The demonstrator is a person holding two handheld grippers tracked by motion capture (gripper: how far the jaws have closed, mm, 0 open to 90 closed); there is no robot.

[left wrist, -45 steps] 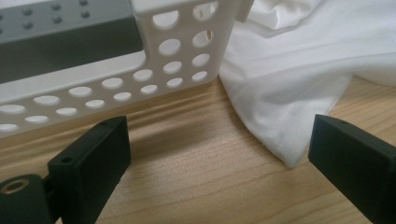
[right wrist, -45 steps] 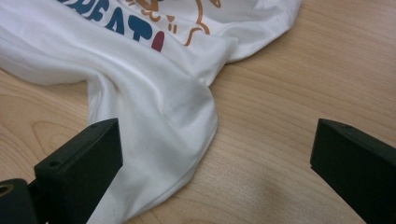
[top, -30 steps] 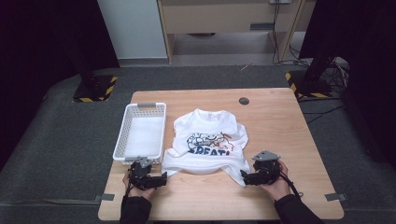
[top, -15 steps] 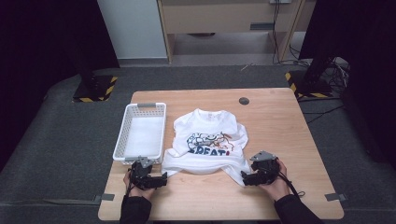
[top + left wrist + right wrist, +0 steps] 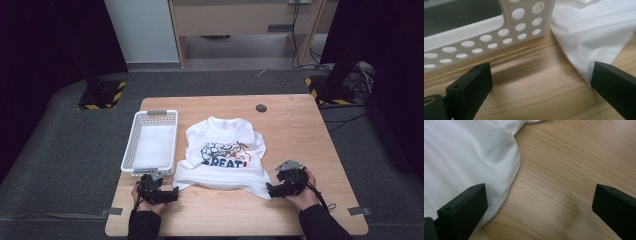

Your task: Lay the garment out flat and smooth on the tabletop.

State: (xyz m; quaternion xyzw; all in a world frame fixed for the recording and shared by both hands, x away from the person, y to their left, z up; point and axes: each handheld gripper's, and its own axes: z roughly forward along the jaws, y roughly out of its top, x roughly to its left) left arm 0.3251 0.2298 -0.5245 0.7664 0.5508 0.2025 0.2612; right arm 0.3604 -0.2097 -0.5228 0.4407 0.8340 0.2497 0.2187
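- The white T-shirt lies flat mid-table, beside the basket.
- Your left gripper and right gripper are both spread wide at its near corners.
- It looks soft and light; pinch the hem corners.

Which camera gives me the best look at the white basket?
The high view: it shows the whole white basket, empty, on the table left of the t-shirt. The left gripper view shows just a perforated corner of it; the right gripper view looks at shirt and wood.
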